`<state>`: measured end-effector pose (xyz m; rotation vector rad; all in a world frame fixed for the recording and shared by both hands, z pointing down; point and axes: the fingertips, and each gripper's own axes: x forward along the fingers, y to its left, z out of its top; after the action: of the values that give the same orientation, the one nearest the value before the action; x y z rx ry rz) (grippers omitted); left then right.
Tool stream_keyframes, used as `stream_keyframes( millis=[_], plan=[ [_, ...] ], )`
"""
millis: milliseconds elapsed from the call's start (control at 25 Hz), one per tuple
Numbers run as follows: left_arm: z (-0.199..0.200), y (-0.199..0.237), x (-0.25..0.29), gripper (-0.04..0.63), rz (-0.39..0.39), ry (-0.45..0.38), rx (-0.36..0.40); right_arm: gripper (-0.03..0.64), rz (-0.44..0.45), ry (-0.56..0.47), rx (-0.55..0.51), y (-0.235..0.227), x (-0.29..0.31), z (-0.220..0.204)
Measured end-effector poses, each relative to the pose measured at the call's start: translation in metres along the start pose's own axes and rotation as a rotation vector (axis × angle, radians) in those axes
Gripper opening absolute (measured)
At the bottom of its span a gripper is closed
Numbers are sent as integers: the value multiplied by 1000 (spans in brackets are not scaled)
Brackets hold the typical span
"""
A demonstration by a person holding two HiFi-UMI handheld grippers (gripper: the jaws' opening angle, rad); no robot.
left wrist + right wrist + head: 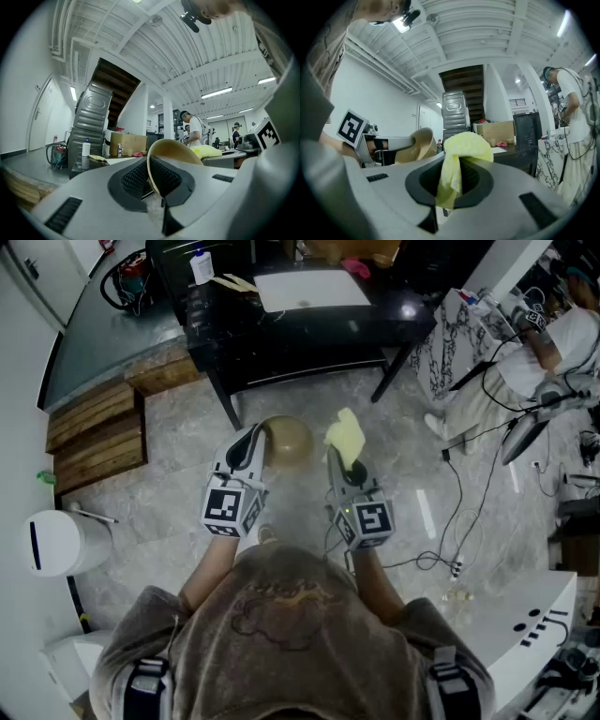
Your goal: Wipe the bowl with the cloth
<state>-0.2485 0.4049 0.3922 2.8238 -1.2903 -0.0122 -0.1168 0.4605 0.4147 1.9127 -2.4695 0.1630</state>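
Over the grey floor (169, 493), the left gripper (255, 439) is clamping the bowl (289, 442) by its rim. The right gripper (339, 463) is pinching the cloth (345, 435) just right of the bowl, not touching.

Two grippers in play: left gripper (255, 434), right gripper (339, 461). One bowl (289, 441), tan, just the one. One yellow cloth (345, 435), a single piece. One black table (309, 334) ahead, and on it one white bottle (201, 266) and one flat white tray (314, 289). One white bin (56, 542) over on the left. And one other person (548, 348) off to the right
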Motion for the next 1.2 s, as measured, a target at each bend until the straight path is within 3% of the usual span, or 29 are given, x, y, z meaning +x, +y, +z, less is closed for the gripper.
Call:
stream_keyframes(
  millis=[840, 1200],
  plan=[
    [4, 50, 24, 25, -68, -32, 13, 21, -70, -41, 0, 14, 55, -3],
    [-1, 74, 67, 25, -75, -36, 8, 21, -97, -46, 26, -14, 96, -6]
  ],
)
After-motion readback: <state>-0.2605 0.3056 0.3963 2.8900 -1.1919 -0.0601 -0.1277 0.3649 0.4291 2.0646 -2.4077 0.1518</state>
